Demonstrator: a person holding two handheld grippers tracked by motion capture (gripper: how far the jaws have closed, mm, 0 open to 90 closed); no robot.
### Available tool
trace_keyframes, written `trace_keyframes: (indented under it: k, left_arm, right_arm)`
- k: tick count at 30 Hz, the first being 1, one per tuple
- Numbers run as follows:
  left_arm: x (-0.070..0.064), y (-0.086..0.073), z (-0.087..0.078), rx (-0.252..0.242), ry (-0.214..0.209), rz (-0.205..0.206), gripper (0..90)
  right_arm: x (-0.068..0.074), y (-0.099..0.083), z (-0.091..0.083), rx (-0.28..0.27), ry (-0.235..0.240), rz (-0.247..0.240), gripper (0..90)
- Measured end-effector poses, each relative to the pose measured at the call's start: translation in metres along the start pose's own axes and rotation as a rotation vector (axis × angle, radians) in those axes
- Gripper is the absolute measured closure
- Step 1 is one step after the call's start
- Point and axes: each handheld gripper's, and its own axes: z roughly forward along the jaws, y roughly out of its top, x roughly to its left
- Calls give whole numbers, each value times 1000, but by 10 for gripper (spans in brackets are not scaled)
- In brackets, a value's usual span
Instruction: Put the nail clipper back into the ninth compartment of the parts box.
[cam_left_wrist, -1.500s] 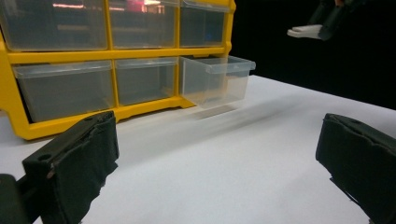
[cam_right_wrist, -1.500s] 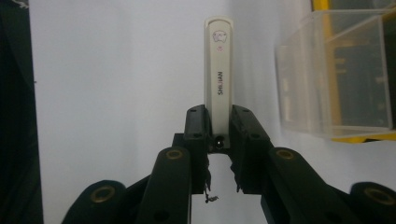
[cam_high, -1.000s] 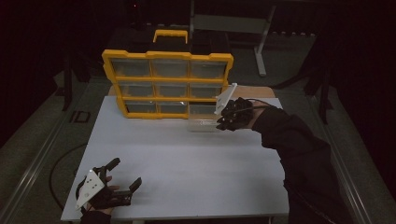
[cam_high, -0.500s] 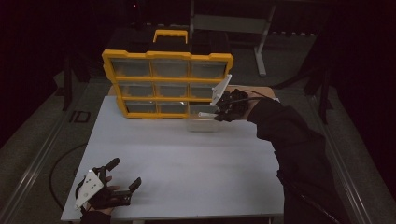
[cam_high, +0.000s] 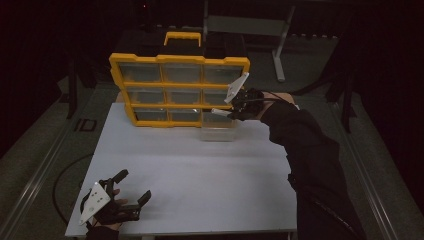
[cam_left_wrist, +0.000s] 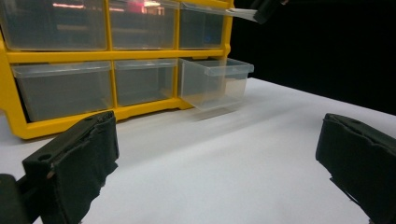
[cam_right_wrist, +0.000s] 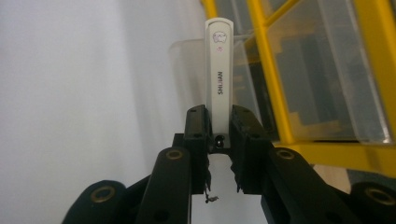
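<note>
The right tongs (cam_right_wrist: 218, 125) grip a white stick (cam_right_wrist: 218, 70) above the pulled-out drawer (cam_high: 218, 131) of the yellow cabinet (cam_high: 178, 59). The left tongs (cam_high: 131, 186) rest wide open and empty at the desk's (cam_high: 200, 175) near corner.

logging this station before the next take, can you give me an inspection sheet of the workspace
surface: white table, bare apart from the organiser and the grippers.
job's things: yellow drawer organiser at the far edge; its bottom right clear drawer is pulled out; a slim white stick with printed lettering is clamped above that drawer.
clutter: nothing seen.
grippers: right gripper shut on the white stick, held over the open drawer; left gripper open, resting at the near left corner of the table.
cables: a dark cable loop lies on the floor left of the table.
surroundings: dark room, a grey metal frame behind the organiser.
</note>
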Motion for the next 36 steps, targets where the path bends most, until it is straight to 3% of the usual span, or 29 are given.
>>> trace_keyframes:
  k: [9, 21, 36]
  left_arm:
    - [1, -1, 1, 1, -3, -8, 3]
    - [0, -1, 1, 10, 6, -12, 3]
    - [0, -2, 2, 8, -3, -13, 3]
  right_arm:
    - [-9, 0, 15, -12, -48, 4, 777]
    - [-14, -7, 46, 16, -11, 49, 776]
    - [-16, -20, 68, 46, 11, 77, 775]
